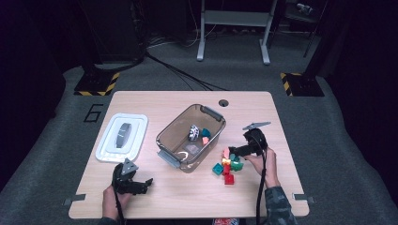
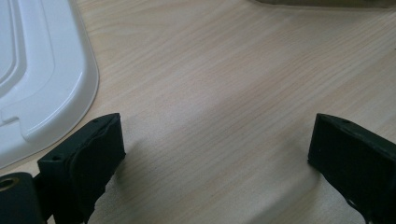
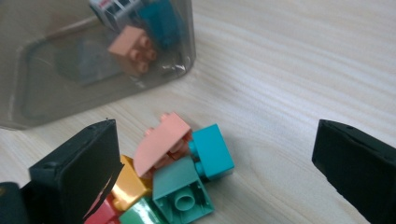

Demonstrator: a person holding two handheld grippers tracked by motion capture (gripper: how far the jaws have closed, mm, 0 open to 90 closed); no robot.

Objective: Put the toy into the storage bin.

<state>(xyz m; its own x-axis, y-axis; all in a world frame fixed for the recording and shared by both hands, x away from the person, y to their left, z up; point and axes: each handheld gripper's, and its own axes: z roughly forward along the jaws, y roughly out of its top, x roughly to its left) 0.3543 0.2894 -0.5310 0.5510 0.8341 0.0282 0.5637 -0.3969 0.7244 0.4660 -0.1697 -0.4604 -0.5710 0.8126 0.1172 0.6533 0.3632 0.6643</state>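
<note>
A heap of small toy bricks [image 1: 227, 166] lies on the wooden table [image 1: 187, 197], right of a smoky clear bin [image 1: 165, 133]. My right gripper [image 1: 233, 151] hovers over the heap's upper edge. In the right gripper view my right gripper [image 3: 213, 136] is open, and a pink brick [image 3: 163, 142], a teal brick [image 3: 212, 151] and a sea-green brick [image 3: 180, 189] lie between its jaws, untouched. My left gripper [image 1: 146, 183] rests low near the table's front left. In the left gripper view it [image 2: 217, 135] stands open over bare wood.
The bin [image 3: 46, 93] holds a pink brick [image 3: 133, 49], a teal piece [image 3: 161, 21] and a black-and-white toy [image 1: 193, 132]. Its white lid [image 1: 122, 137] lies flat at the left, and the lid's edge [image 2: 42, 84] shows close to my left gripper. Floor stands and cables lie beyond the table.
</note>
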